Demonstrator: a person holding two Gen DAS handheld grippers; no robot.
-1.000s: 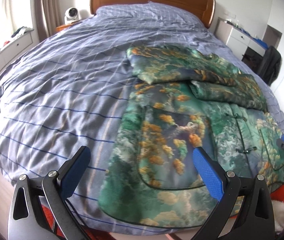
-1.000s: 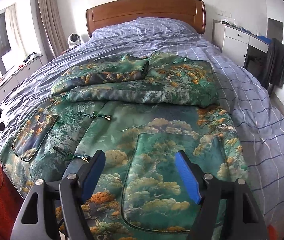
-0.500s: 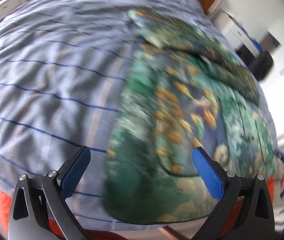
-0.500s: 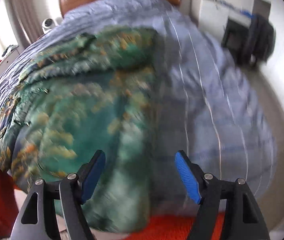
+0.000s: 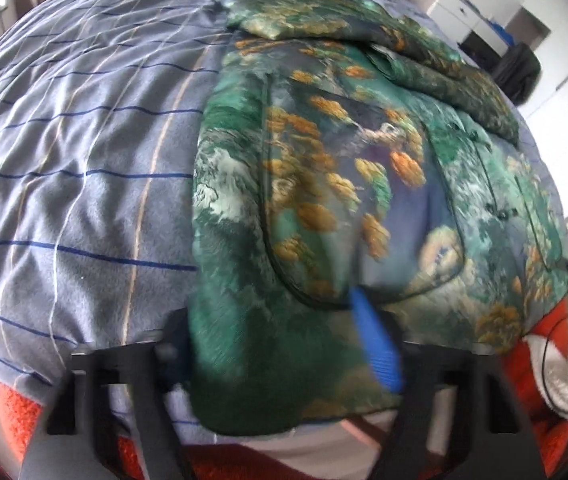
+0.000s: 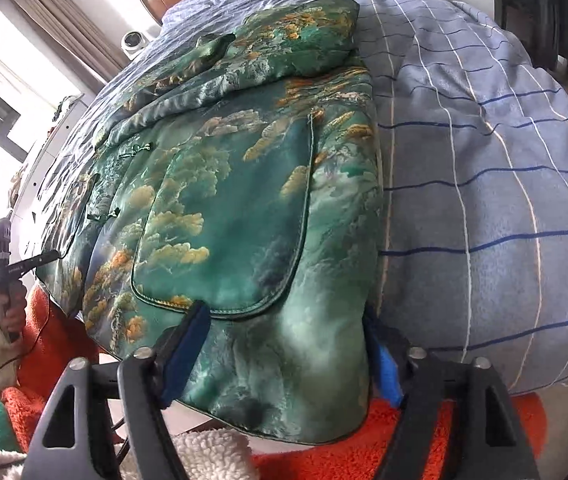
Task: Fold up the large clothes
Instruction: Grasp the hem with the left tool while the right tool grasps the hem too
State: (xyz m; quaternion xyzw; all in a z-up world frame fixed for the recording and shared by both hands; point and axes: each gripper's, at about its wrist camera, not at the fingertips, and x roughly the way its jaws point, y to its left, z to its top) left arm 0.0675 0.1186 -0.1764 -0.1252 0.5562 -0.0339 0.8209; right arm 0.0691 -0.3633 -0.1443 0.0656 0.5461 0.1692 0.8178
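Green brocade, satin sheen, padded: the jacket [image 5: 343,184] lies flat across the foot half of the bed [image 5: 84,160], front up, both sleeves already folded across the chest, hem hanging slightly over the near edge of the checked duvet.

Left gripper [image 5: 276,344]: jaws have just been closing and now straddle the hem corner on the person's left. Blue pad [image 5: 375,344] lies against the cloth on one side; the other pad is hidden behind the fabric. Blur here; I cannot tell whether the pinch is firm.

Right gripper [image 6: 284,356]: jaws have just been closing, half-narrowed around the opposite hem corner. Near pad [image 6: 184,352] presses the cloth; the far one sits at the garment's side edge. Reads as gripped.

Handling, judged:
- Quilted, so thick and moderately heavy; soft, will sag between two held corners.
- Satin face looks slippery; a shallow pinch may slide off. Take a deep bite, below the piped pocket [image 6: 228,224].
- Frog fastenings [image 6: 136,150] along the centre could snag; keep pads clear.
- Corners at the hem are the sensible holds for bringing the bottom up toward the collar.

Orange fleece [image 6: 363,460] below bed edge; person's hand [image 6: 6,308] holds the other tool.
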